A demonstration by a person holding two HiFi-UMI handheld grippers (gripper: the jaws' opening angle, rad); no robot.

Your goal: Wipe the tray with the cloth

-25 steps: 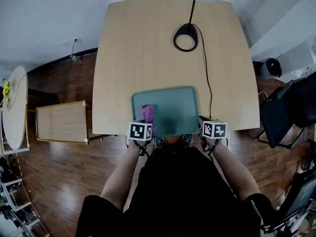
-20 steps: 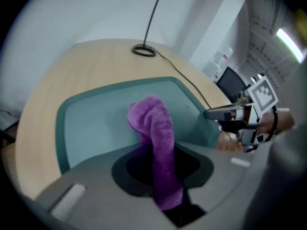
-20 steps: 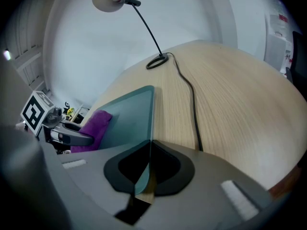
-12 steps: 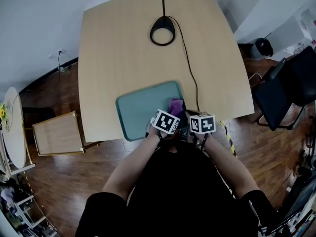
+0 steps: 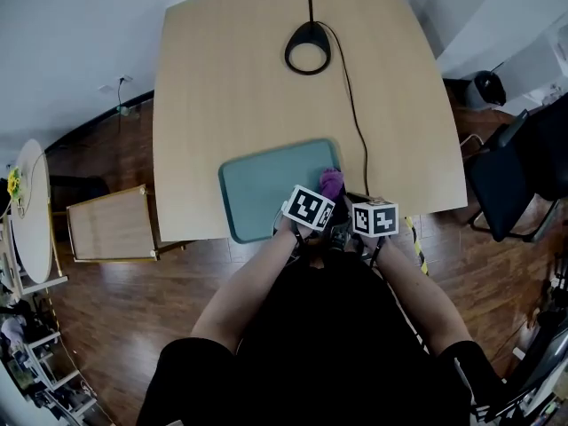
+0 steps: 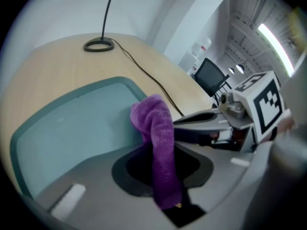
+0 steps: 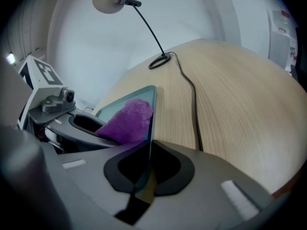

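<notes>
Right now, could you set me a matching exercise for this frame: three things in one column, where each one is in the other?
Things:
1. cloth
2. tray
3. lamp base

Places:
A. on the far part of the table
B. edge clamped in the right tool
C. gripped by the left tool

Pairs: 1-C, 2-B, 3-A

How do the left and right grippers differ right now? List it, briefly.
The left gripper is shut on the purple cloth; the right gripper is shut on the tray's rim. The left gripper reaches in over the tray's surface; the right gripper sits at its edge. Both are closed and point downward.
</notes>
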